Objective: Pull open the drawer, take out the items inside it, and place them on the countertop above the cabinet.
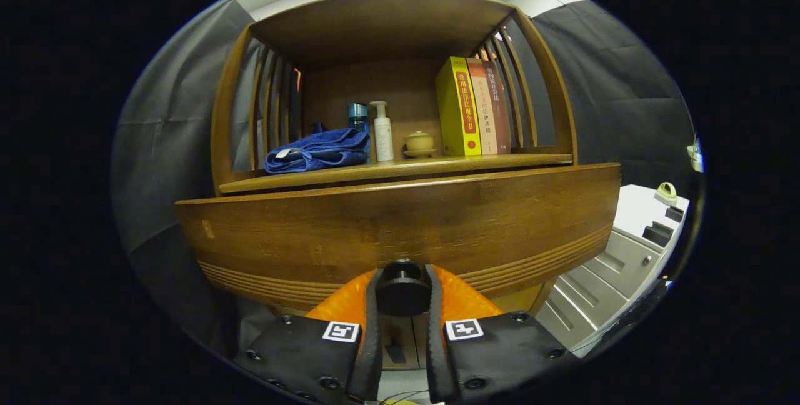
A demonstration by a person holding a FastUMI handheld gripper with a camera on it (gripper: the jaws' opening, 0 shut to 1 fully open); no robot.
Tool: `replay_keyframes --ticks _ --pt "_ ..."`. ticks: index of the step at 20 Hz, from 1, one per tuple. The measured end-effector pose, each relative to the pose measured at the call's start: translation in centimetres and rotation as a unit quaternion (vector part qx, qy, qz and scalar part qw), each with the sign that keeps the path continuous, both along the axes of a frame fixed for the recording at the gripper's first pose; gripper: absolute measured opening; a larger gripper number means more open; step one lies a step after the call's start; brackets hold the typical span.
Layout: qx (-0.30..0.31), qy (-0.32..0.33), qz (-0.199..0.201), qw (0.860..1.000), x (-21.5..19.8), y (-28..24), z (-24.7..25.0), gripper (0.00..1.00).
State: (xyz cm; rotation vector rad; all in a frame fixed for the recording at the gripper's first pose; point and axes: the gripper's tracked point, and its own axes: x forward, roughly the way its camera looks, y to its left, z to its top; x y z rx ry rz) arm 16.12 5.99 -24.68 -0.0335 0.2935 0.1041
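A wooden drawer front (400, 217) fills the space just ahead of the fingers, with grooved lines along its lower part. Its round dark knob (402, 287) sits between my two fingers, and my gripper (402, 295) is shut on the knob, one finger pressing each side. The countertop (400, 169) runs above the drawer as a wooden shelf inside a slatted cabinet frame. The drawer's inside is hidden behind its front.
On the countertop lie a folded blue towel (319, 150), a dark blue can (357, 116), a white pump bottle (382, 132), a small lidded cup on a saucer (419, 142) and three upright books (472, 107). A grey-white drawer unit (625, 249) stands lower right.
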Motion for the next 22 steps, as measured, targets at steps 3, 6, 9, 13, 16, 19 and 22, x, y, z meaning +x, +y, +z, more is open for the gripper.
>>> replay_keyframes --ticks 3,6,9,13,16,19,22 --pt "0.007 0.007 -0.001 1.0 -2.7 -0.4 0.4 0.36" --pt "0.013 0.014 -0.002 1.0 -5.0 -0.8 0.8 0.37" --pt "0.016 0.018 -0.003 1.0 -6.8 -1.0 1.1 0.36" --pt "0.008 0.019 0.001 1.0 -7.8 -1.2 1.1 0.36" --pt "0.007 0.023 0.0 1.0 -8.0 -1.4 0.4 0.37" --pt "0.005 0.025 0.003 1.0 -8.3 -1.5 -0.1 0.37" --pt "0.001 0.008 0.005 1.0 -8.4 -1.5 0.2 0.36"
